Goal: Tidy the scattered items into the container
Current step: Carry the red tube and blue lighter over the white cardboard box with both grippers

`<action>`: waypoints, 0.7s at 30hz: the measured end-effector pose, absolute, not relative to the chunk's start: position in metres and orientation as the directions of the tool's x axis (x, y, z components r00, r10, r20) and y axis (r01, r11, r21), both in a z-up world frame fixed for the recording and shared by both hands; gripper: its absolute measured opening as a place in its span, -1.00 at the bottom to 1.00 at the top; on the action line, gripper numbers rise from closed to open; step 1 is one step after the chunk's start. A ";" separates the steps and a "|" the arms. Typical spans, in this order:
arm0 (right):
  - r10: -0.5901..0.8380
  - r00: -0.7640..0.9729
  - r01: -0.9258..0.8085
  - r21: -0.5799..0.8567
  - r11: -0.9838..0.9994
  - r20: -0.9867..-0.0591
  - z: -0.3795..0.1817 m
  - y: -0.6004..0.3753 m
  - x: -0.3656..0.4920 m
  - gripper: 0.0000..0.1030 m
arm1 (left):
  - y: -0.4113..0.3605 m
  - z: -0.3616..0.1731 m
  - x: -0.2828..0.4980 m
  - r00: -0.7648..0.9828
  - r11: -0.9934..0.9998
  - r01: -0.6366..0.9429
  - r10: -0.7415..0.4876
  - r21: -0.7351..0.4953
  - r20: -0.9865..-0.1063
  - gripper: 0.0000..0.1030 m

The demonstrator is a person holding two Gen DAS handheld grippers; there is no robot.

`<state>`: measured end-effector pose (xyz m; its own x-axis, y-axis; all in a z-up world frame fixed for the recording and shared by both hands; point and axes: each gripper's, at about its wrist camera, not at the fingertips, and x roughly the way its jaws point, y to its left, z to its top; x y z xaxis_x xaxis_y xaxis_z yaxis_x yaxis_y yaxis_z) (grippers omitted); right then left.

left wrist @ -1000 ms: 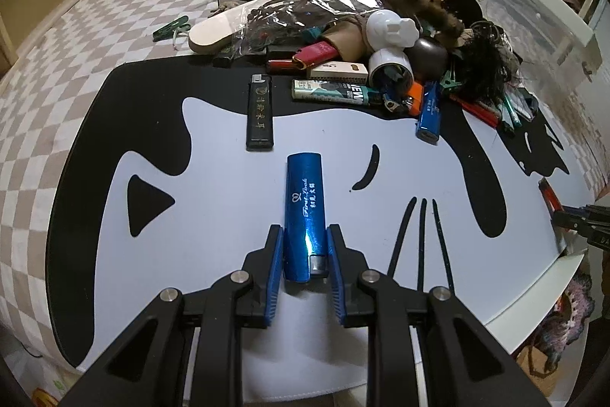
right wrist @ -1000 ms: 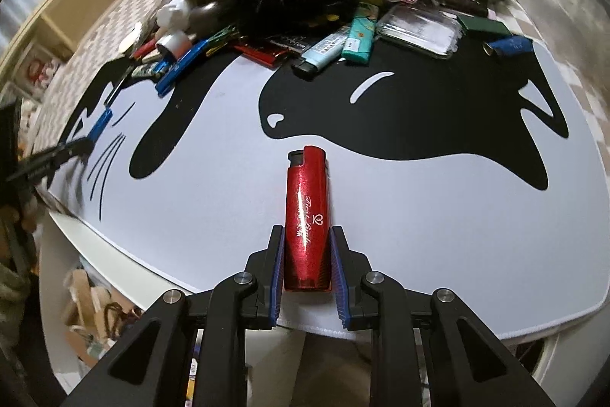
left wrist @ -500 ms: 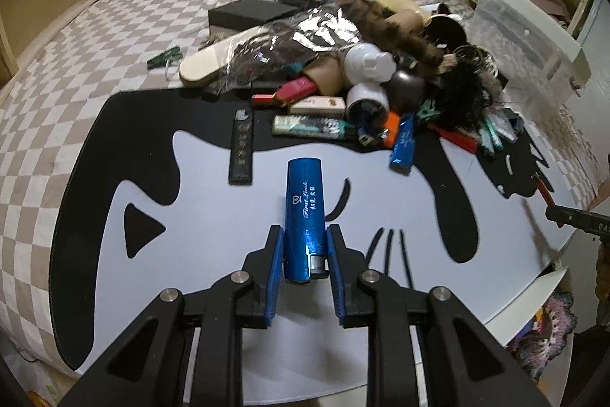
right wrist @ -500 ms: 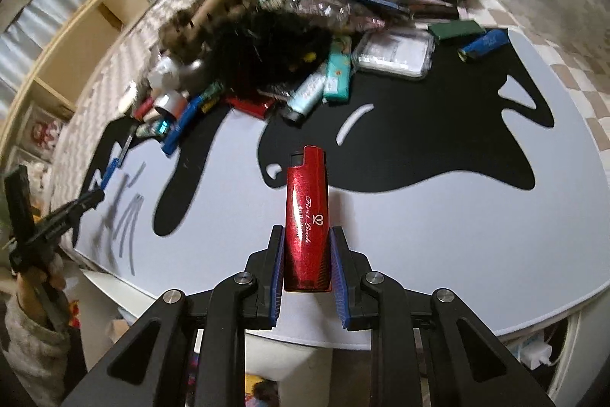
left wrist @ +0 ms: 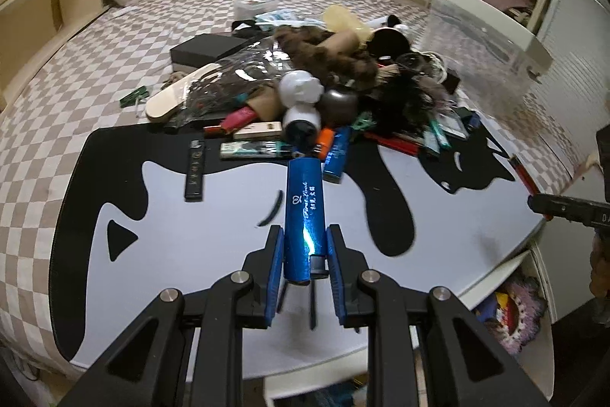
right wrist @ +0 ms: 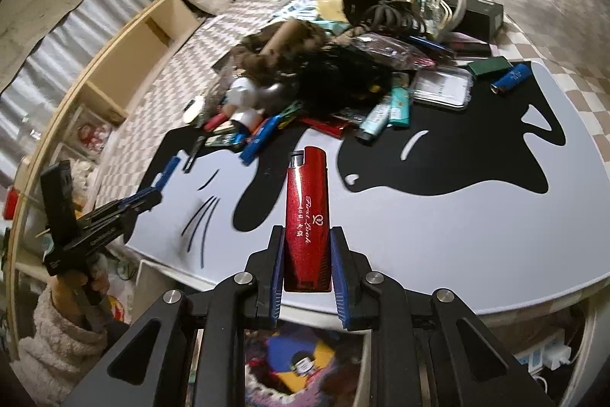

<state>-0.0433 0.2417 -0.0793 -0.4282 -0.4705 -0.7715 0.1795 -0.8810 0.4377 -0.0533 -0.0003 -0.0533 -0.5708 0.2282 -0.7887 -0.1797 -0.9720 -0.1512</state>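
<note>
In the left wrist view my left gripper (left wrist: 304, 246) is shut on a blue lighter (left wrist: 304, 212), held in the air above the black-and-white cat mat (left wrist: 190, 235). In the right wrist view my right gripper (right wrist: 307, 254) is shut on a red lighter (right wrist: 308, 212), also held clear of the mat (right wrist: 457, 235). A heap of scattered items (left wrist: 324, 90) lies at the mat's far edge. A clear plastic container (left wrist: 484, 52) stands beyond the heap at the right. The right wrist view also shows the left gripper (right wrist: 114, 212) at the left edge, in a person's hand.
Loose on the mat are a black lighter (left wrist: 195, 170) and another blue lighter (left wrist: 335, 155). A black box (left wrist: 207, 50) rests on the checkered cover behind. A clear case (right wrist: 442, 88) and a blue lighter (right wrist: 511, 79) lie at the heap's right side.
Both grippers have risen and tilted with their lighters, which no longer lie on the mat. More of the room and the clear container have come into view.
</note>
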 end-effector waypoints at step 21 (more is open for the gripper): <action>-0.455 -0.431 0.336 0.329 -0.882 -0.780 -0.066 0.210 0.003 -0.54 | 0.045 -0.029 0.009 -0.583 -0.932 -0.334 0.320 -0.138 -0.747 -0.56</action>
